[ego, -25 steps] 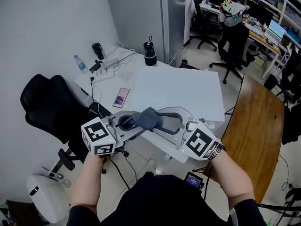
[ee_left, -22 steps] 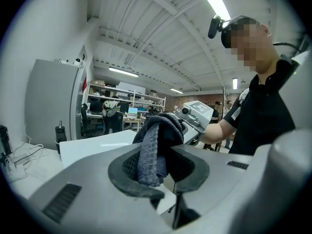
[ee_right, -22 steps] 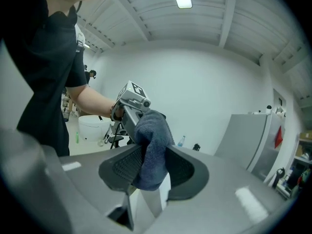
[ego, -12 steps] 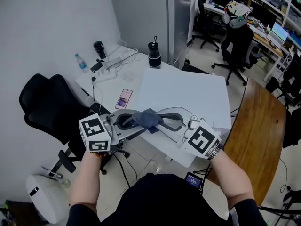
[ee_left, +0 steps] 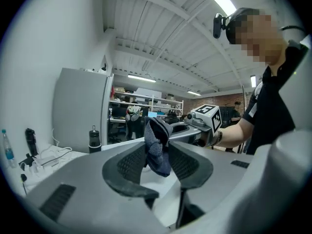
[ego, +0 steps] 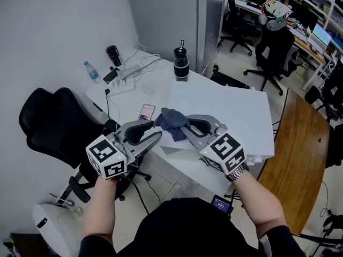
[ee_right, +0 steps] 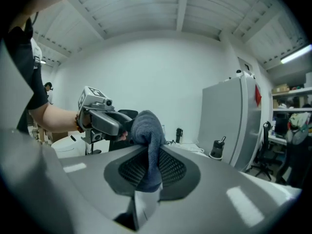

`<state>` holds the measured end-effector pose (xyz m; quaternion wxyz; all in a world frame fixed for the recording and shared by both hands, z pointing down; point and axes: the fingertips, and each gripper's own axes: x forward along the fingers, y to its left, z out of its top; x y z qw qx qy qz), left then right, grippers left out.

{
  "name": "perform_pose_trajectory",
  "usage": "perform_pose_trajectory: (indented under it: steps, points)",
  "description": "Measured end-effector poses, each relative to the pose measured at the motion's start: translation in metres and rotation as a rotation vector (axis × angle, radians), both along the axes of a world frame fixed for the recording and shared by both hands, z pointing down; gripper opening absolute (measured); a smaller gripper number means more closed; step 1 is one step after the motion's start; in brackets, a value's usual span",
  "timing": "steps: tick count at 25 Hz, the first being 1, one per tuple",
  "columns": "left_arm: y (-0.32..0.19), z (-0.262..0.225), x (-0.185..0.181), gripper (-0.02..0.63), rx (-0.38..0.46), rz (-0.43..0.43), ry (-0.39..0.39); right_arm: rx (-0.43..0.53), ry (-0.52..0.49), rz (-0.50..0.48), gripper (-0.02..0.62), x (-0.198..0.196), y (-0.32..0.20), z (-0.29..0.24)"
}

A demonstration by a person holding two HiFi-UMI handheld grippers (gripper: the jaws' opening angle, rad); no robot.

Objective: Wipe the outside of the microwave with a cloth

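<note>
Nearest the person, the left gripper (ee_left: pixel 158 160) has just been spreading its jaws and now stands wide: the blue-grey cloth (ego: pixel 171 121) hangs in the gap between its pads, but neither pad presses on it. Facing it tip to tip, the right gripper (ee_right: pixel 148 167) has just been drawing its jaws in and is clamped narrow on a fold of that cloth, with a bunched lobe standing up past the tips. This reads as a hand-over, with the right side taking. To do it well, I would back the left gripper straight off along its own line, so its ribbed pads do not snag the cloth and tug it out of the other grip. The right should hold its squeeze firm meanwhile. The pinch looks thin, so checking that the fold sits deep in the pads seems wise, and enough cloth should lead beyond the tips that fabric, not plastic, meets the microwave. Both grippers hang over the near edge of the white table (ego: pixel 225 108), with a phone (ego: pixel 146 112) and a black flask (ego: pixel 181 64) farther back. No microwave shows in any view, so it is yet to be found.
</note>
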<state>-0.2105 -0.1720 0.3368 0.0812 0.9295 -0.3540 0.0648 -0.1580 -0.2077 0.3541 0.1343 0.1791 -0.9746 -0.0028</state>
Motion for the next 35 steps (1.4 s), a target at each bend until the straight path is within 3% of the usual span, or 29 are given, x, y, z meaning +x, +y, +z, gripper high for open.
perform_pose_trajectory:
  steps: [8,17,24,35]
  points:
    - [-0.033,-0.003,-0.030,0.046,0.083,-0.091,-0.040,-0.104,0.163,0.180,0.049,-0.026,-0.054,0.041]
    - [-0.061,-0.005,-0.029,0.014,0.131,-0.059,-0.058,-0.051,0.384,0.277,0.049,-0.035,-0.083,0.073]
    - [-0.075,-0.003,-0.015,0.006,0.142,-0.010,-0.075,-0.057,0.422,0.344,0.048,-0.017,-0.090,0.079]
    - [-0.073,-0.007,0.029,0.005,0.149,0.031,-0.066,-0.065,0.443,0.429,0.048,0.045,-0.092,0.078]
